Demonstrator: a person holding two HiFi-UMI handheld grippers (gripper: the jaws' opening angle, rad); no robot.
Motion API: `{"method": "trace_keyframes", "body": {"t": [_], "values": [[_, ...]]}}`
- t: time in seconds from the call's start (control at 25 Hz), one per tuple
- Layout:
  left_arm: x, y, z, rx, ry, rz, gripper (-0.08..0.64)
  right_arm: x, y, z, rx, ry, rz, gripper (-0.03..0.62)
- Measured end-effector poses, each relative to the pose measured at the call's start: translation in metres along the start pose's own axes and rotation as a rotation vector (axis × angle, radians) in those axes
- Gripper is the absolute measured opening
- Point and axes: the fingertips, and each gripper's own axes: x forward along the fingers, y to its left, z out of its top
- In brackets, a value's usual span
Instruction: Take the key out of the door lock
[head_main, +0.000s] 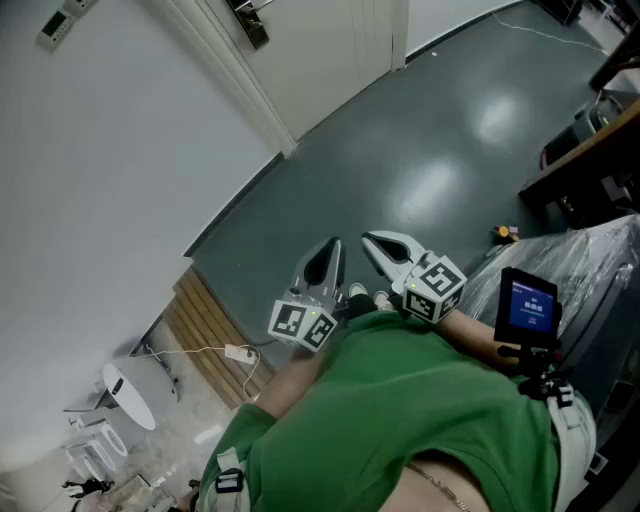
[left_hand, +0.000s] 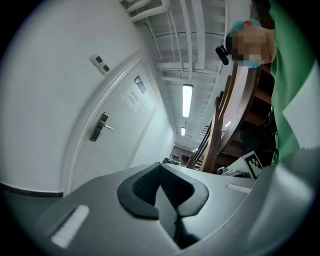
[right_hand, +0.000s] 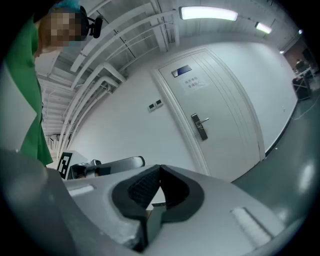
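Only door lock (right_hand: 201, 126) shows, far off; key indiscernible.

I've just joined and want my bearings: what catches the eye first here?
The person's green shirt fills the head view's bottom, with the left gripper and right gripper held shut just above it. Far off in the right gripper view stands a white door with its lever handle.

A glossy dark grey floor (head_main: 400, 150) fills the upper middle of the head view, with a white wall (head_main: 100, 150) at left. Lower left lies a slatted wooden panel (head_main: 205, 330), crossed by a white cable (head_main: 238, 352), perhaps with an adapter. At right are a blue-lit screen (head_main: 527, 305), a clear plastic sheet (head_main: 585, 250) and a small orange object (head_main: 505, 233).
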Motion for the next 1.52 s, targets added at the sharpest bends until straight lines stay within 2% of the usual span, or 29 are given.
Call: {"method": "trace_keyframes", "body": {"t": [0.8, 1.52], "values": [[0.008, 0.002, -0.003, -0.014, 0.011, -0.019, 0.002, 0.001, -0.001, 0.001, -0.017, -0.003, -0.002, 0.0], [0.024, -0.009, -0.005, -0.022, 0.018, -0.103, 0.003, 0.001, -0.008, 0.008, -0.041, -0.015, -0.027, 0.0]]}}
